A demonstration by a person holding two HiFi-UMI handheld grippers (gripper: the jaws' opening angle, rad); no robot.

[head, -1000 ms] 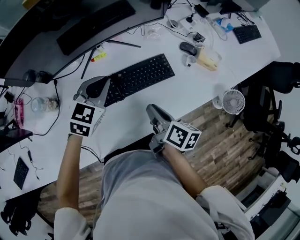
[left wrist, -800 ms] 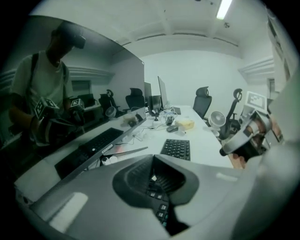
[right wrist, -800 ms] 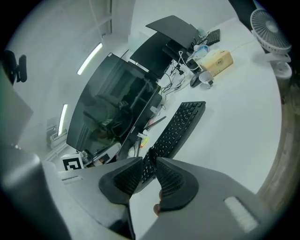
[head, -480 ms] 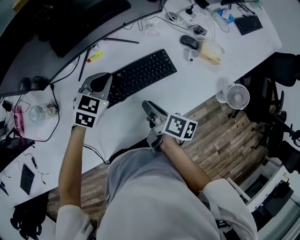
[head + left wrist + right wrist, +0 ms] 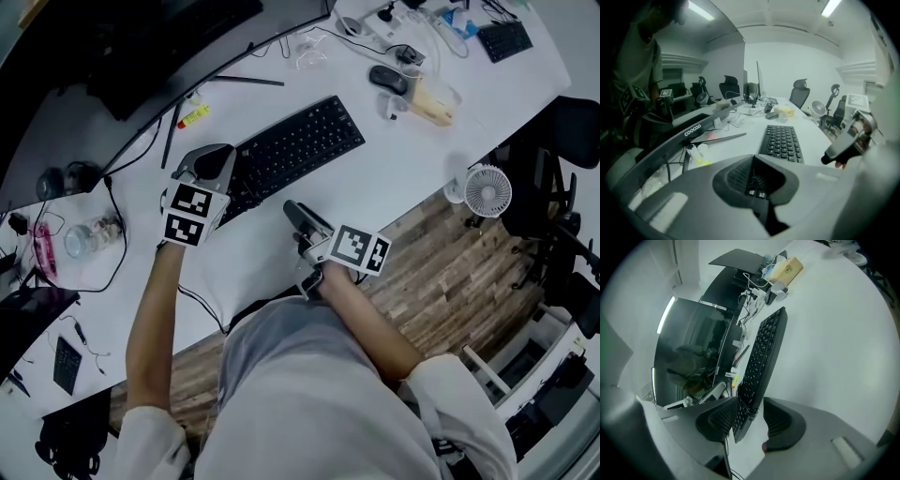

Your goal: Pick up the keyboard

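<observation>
The black keyboard (image 5: 295, 150) lies flat and slantwise on the white desk (image 5: 394, 178). My left gripper (image 5: 217, 167) hovers over its left end. In the left gripper view the jaws (image 5: 757, 180) stand a little apart, open, with a few keys showing in the narrow gap and the keyboard (image 5: 782, 143) stretching away beyond. My right gripper (image 5: 298, 216) is just short of the keyboard's front edge. Its jaws (image 5: 745, 420) have just been opening and are open. The keyboard (image 5: 764, 352) shows in the gap, and the pads do not press on it.
A curved dark monitor (image 5: 141, 56) stands behind the keyboard, with a pen (image 5: 253, 81) and cables at its foot. A mouse (image 5: 387, 79), a tan box (image 5: 433, 98) and a second small keyboard (image 5: 504, 39) lie far right. A small fan (image 5: 487, 190) stands past the desk edge.
Both grippers have come closer to the keyboard. The left one now overlaps its left end, and the right one has neared its front edge.
</observation>
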